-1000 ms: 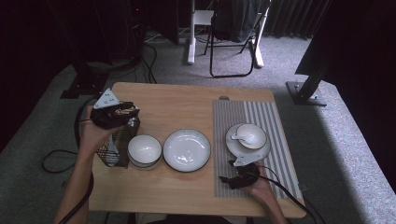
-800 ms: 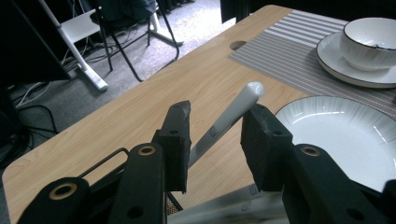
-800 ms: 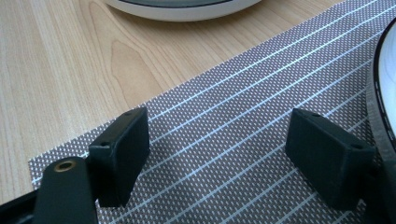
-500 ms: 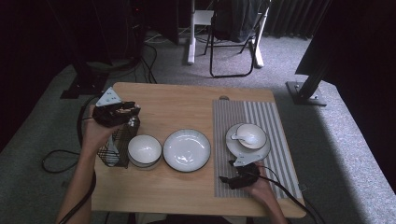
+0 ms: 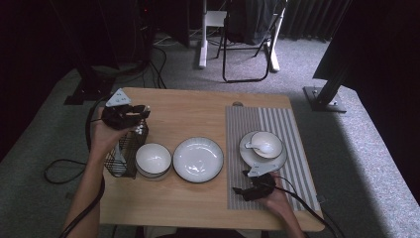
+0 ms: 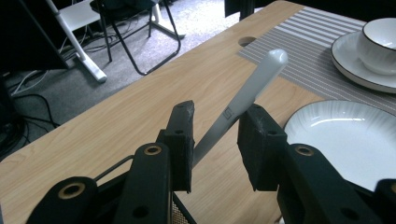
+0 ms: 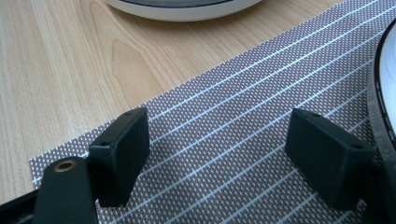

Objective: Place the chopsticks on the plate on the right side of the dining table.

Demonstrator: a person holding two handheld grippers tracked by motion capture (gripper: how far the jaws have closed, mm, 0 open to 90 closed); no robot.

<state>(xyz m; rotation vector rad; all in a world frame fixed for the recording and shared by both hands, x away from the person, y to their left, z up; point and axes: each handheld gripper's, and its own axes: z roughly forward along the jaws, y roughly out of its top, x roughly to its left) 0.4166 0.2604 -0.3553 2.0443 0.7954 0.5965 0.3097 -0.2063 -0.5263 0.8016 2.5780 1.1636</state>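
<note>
The work in hand is extraction of a knife from the black wire cutlery basket at the left edge of the counter. The left gripper is positioned above the basket with the knife handle rising between its jaws; the jaws have just been closing, but a visible gap remains on at least one side of the handle, so the grip is judged not yet established. The knife stands tilted in the basket, its rounded white end pointing toward the striped placemat. The right gripper rests low over the near part of the placemat with jaws spread wide and nothing between them, just beside the saucer carrying a cup with a white spoon. A small bowl sits next to the basket, and a large plate lies between bowl and placemat. Status: approach complete; closing on the handle, lifting the knife clear, and setting it down beside the tableware remain.
</note>
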